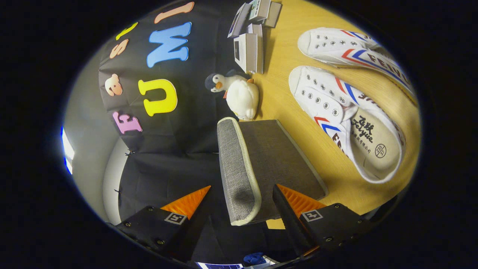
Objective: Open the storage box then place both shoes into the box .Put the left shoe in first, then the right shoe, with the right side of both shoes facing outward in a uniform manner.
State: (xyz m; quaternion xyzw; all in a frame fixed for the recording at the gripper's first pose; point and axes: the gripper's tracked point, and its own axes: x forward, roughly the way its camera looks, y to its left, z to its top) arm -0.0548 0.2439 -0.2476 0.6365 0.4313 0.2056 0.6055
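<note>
One grey woven fabric storage box (pixel 261 160) with a pale-trimmed lid sits on the light wooden table (pixel 283 97), its long axis running straight ahead of the gripper (pixel 239 205). The fingers stand wide apart, straddling the lid's near edge without pressing it. Two white canvas shoes (pixel 336 112) with red and blue stripes lie side by side beside the box, toes pointing toward the black wall. One plush penguin (pixel 239 93) sits beyond the box, near several small grey cartons (pixel 252 50).
</note>
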